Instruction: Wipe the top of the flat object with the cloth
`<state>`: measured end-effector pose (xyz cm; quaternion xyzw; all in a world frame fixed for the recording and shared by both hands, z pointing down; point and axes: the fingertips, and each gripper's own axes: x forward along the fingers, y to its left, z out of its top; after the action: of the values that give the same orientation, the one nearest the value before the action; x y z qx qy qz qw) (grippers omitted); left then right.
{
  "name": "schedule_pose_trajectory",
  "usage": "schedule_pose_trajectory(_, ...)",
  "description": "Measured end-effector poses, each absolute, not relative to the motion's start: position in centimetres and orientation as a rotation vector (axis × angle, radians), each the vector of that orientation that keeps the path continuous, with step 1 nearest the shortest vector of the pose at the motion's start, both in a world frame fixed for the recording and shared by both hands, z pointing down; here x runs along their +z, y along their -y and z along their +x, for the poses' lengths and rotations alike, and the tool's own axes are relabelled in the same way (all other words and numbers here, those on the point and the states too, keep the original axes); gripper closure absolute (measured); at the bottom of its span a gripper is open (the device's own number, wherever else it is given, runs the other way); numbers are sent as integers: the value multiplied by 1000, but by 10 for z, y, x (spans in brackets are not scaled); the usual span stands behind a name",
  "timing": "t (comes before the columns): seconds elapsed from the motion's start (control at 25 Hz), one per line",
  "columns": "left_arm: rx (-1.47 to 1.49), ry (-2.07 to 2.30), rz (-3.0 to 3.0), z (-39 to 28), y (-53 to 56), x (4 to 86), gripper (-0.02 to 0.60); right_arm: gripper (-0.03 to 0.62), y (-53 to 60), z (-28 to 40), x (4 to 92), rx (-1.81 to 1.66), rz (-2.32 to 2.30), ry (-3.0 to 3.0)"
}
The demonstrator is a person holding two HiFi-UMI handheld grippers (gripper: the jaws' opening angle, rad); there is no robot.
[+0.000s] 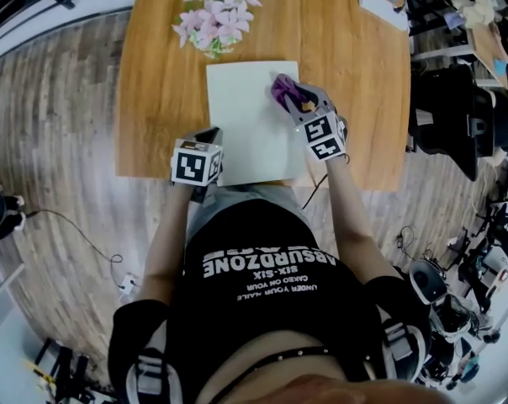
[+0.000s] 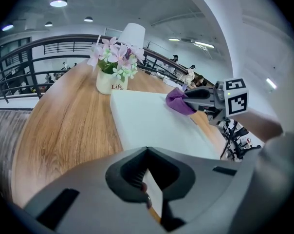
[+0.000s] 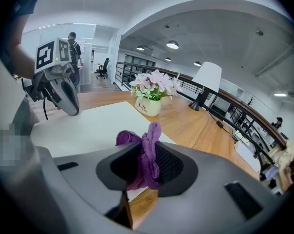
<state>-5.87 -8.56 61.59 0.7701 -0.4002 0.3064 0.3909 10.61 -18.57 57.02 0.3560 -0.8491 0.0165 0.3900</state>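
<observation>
The wooden table (image 1: pixel 153 99) fills the upper part of the head view; its far right corner is cut off by the frame. On it, near the front edge and about mid-width, lies the flat board (image 1: pixel 246 124). It is a plain, off-white rectangle with square corners and no print. The left gripper view shows it as a slab (image 2: pixel 147 121) with some thickness along its left side. Its near left corner is covered in the head view by the marker cube of the left gripper (image 1: pixel 209 135).

Beyond the board's far edge, just beside it, stands a flower pot (image 1: pixel 216 19) with pink and white blooms. The lettering on the pot (image 2: pixel 112 83) is partly hidden by leaves. Farther back is a white-shaded lamp (image 3: pixel 205 82).

The left gripper (image 2: pixel 147 179) is clamped on the board's near edge, the pale edge pinched between its closed jaws. The right gripper (image 1: pixel 289 98) sits over the board's far right part, and its jaws are closed on a purple cloth (image 1: pixel 281 89). From the left gripper view the cloth (image 2: pixel 178 101) rests bunched on the board's top, close to its right edge. In the right gripper view the folds (image 3: pixel 144 150) stand up between the jaws, and the cloth's lower end is lost behind the jaw housing
</observation>
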Motion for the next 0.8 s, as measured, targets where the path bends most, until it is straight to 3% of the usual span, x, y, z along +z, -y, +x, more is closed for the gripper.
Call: schedule_pose_trajectory(0.8, 750, 1045, 1937, -60, 85, 615, 568, 493, 246, 104, 571, 65, 973, 2148)
